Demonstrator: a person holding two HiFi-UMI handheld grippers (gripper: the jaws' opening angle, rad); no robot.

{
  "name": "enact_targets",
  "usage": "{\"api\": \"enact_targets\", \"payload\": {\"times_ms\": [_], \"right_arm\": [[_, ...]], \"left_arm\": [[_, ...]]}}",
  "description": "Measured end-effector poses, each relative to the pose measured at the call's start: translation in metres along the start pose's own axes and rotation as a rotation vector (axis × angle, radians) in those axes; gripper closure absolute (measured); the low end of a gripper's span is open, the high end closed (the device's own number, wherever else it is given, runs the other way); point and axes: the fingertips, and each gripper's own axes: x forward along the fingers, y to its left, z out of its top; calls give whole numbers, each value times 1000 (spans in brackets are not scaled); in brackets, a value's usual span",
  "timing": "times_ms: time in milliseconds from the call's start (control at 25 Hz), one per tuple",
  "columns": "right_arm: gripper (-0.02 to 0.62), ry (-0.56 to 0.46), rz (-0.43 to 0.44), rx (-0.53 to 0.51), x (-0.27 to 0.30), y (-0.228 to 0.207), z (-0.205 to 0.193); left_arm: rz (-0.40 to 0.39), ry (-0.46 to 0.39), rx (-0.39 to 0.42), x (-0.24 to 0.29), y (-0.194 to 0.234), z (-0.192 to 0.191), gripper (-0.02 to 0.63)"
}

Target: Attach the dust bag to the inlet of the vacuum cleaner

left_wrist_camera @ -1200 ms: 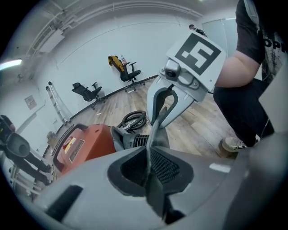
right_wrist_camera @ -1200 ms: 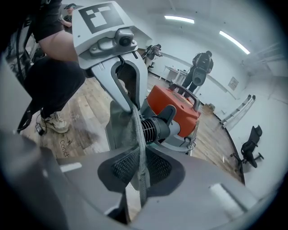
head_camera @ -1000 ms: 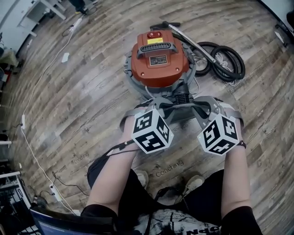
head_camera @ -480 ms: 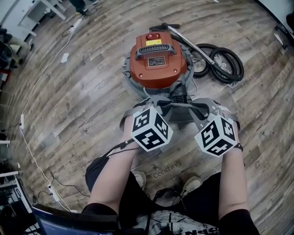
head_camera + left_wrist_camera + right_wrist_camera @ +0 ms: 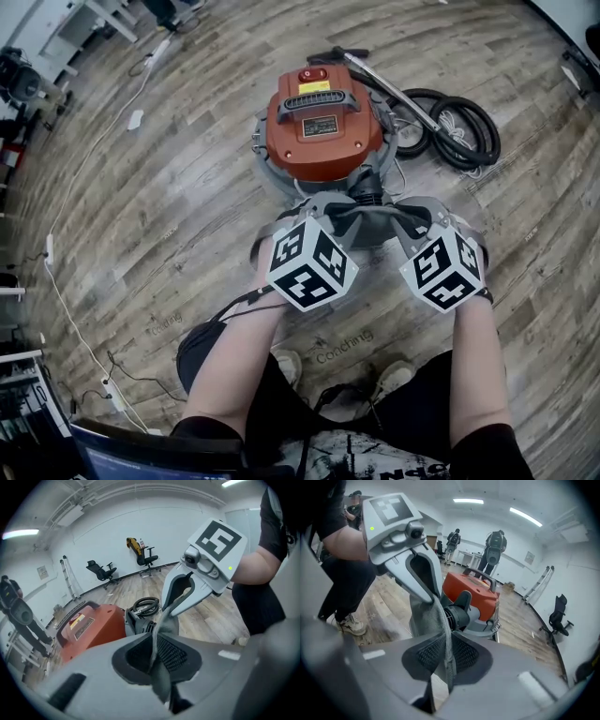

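Only the floor print is legible

The word "Coaching" is printed on the wooden floor on the person's side of the vacuum cleaner, and again, fainter, further left. The yellow label and black plate on the vacuum cleaner's red top are too small to read.

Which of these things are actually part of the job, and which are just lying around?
In use: dust bag, held by left claw and right claw; vacuum cleaner; its inlet.
Lying about: coiled hose, office chairs.
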Motion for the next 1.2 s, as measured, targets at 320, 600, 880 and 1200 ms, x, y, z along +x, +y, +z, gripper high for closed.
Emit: {"api": "enact_targets", "payload": {"times_ms": [320, 600, 880, 1200], "right_arm": [[543, -67, -49, -61, -4, 3, 34], [541, -55, -51, 41, 0, -7, 14], [541, -43, -38, 63, 3, -9, 4], [543, -111, -63, -60, -2, -1, 41]], "left_arm": [[16, 20, -87, 2, -2, -32, 571], [38, -63, -104, 0, 6, -8, 568], [39, -66, -69, 2, 8, 2, 566], [1, -22, -161, 7, 3, -34, 569]]}}
